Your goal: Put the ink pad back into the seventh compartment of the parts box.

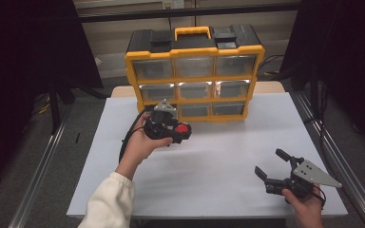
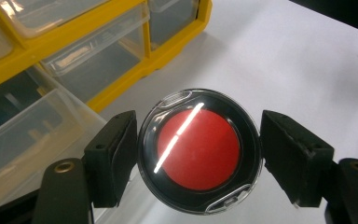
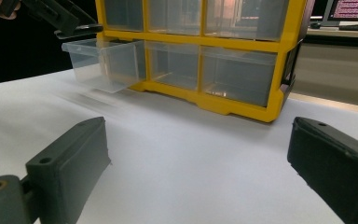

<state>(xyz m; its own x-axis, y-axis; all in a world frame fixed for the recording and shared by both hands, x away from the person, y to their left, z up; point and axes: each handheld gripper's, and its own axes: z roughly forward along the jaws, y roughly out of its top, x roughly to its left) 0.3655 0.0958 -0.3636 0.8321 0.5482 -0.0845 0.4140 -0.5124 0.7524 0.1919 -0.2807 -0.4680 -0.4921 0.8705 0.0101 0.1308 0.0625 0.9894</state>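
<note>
Left tongs point(image 2: 198, 154) hold the red disc point(image 2: 198, 150) over the open drawer point(image 3: 103, 63) at 10 o'clock, not yet dropped; right tongs point(image 1: 272, 167) idle, wide.

Dim surroundings, bright white table point(image 1: 228, 156), glare streak on red disc point(image 2: 198, 142).

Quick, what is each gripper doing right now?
Left gripper: closed on the round red case, near the pulled-out clear drawer.
Right gripper: open, holding nothing, low over the white table.
</note>
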